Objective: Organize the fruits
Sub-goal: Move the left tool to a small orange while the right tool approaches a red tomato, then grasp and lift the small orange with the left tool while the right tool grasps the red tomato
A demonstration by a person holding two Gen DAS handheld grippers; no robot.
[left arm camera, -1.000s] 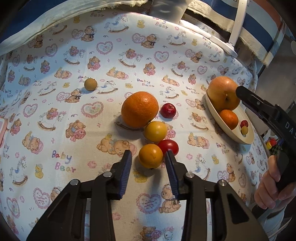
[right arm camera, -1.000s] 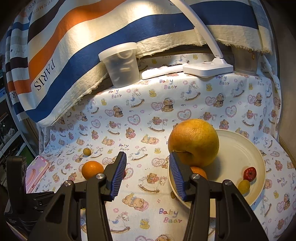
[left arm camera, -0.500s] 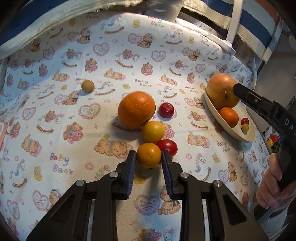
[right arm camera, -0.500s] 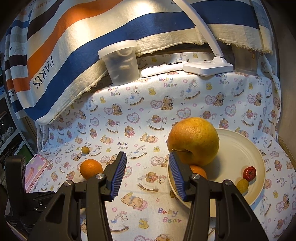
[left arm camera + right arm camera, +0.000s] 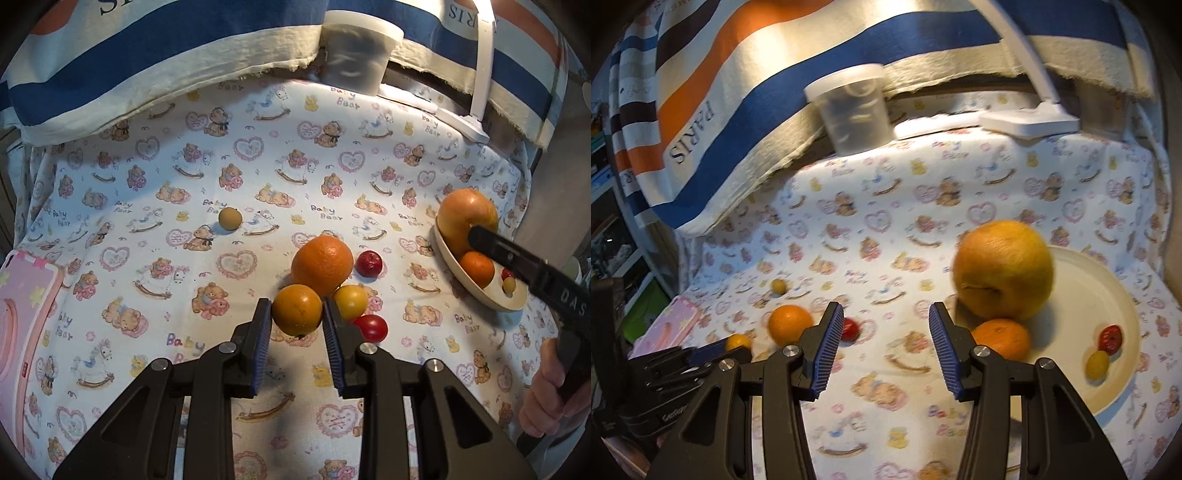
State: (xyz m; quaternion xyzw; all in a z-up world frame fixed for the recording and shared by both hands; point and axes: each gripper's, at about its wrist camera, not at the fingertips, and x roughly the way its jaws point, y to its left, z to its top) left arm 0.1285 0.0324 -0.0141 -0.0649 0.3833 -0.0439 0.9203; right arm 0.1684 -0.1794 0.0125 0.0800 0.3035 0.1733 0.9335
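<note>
Between my left gripper's (image 5: 297, 319) blue-padded fingers (image 5: 260, 332) sat a small orange fruit (image 5: 297, 309), clamped on both sides and, judging by the shadow beneath it, raised a little off the worktop (image 5: 258, 155). Just behind it lay the big orange (image 5: 322, 261), with a yellow fruit (image 5: 350, 302) touching its near right side and a red tomato-like fruit (image 5: 371, 328) just beside my right-hand finger. A small red apple (image 5: 368, 263) rested close to the big orange's right, apart from it. Well off to the left, alone on the bear-print cloth, sat a small tan-brown round fruit (image 5: 230, 218).

Farther right stood the cream plate (image 5: 1108, 295), carrying a large grapefruit (image 5: 1003, 269) at its left edge, a tangerine (image 5: 1001, 338) touching the grapefruit's near side, and a small red fruit (image 5: 1110, 339) with a little yellow one (image 5: 1097, 364) close against it. My right gripper (image 5: 882, 345) hung over the cloth just left of that plate, its fingers spread wide with nothing between them; my right hand (image 5: 546, 402) showed at the left camera's edge, wrapped round the handle.

Along the back of the worktop I saw a translucent tub (image 5: 851, 107), a white lamp base (image 5: 1028, 123) and a striped towel (image 5: 738, 92) draped behind. A pink case (image 5: 22, 325) lay at the far left edge.
</note>
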